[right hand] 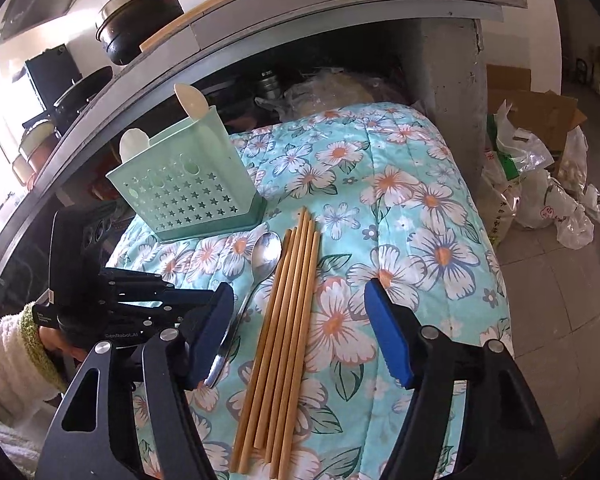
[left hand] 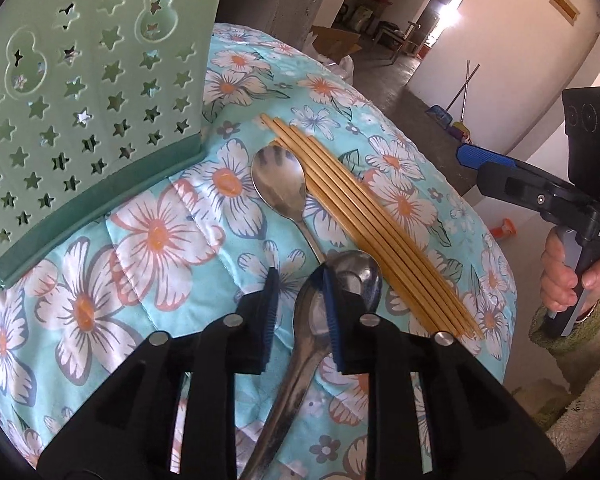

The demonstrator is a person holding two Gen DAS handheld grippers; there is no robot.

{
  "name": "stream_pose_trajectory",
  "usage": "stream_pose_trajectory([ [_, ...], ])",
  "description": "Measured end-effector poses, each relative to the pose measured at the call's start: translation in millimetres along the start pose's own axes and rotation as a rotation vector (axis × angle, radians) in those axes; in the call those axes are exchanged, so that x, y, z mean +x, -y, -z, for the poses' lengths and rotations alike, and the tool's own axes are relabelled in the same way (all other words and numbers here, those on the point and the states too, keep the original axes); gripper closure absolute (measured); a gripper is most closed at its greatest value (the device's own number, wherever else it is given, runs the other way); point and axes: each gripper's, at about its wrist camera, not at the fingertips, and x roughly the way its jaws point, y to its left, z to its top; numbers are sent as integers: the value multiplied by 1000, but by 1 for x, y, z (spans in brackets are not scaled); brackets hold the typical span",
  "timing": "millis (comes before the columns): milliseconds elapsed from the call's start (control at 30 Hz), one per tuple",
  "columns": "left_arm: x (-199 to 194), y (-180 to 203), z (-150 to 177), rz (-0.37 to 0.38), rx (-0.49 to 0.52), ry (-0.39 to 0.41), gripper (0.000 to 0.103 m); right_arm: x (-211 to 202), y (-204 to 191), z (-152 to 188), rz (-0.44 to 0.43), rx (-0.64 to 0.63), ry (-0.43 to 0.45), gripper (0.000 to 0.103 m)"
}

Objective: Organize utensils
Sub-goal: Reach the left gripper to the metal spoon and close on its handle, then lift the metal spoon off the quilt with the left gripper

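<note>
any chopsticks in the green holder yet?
No: in the right wrist view the chopsticks all lie on the floral cloth, beside the holder.

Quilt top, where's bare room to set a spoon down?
Free: the quilt right of the chopsticks out to its edge, and the stretch in front of the holder. Crowded: the middle, where two spoons lie against the chopsticks, the left gripper over one.
</note>
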Motion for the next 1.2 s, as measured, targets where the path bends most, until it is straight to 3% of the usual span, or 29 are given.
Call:
stream_pose_trajectory([
  [33,-2,0,0,-14,15,2,64,1,-1,0,2,-1,-1,37],
  [67,-4,0,1,-31,29,-4,61,1,-1,1,1,0,-3,37],
  [267,-11,0,28,-34,35,-83,62,2,-2,2,4,1,-11,37],
  [333,-15,6,39,-74,58,-97,68,3,-2,2,3,3,-14,37],
  [400,-17,12,48,-128,73,-105,82,4,-3,2,1,6,-15,37],
  [567,-26,25,64,-213,49,-99,95,1,-11,2,-4,-3,-4,37],
  [667,-39,24,76,-242,-42,-80,99,-2,-14,4,0,-12,-2,37],
  [867,-71,6,117,-251,-389,-13,99,0,-18,8,-7,-17,-15,37],
  [933,-79,4,128,-225,-449,11,99,2,-20,8,-13,-17,-20,37],
  [1033,-84,5,133,-222,-445,31,92,5,-24,9,-26,-20,-26,37],
  [1200,-94,6,120,-232,-339,51,67,4,-30,9,-27,-32,-20,37],
])
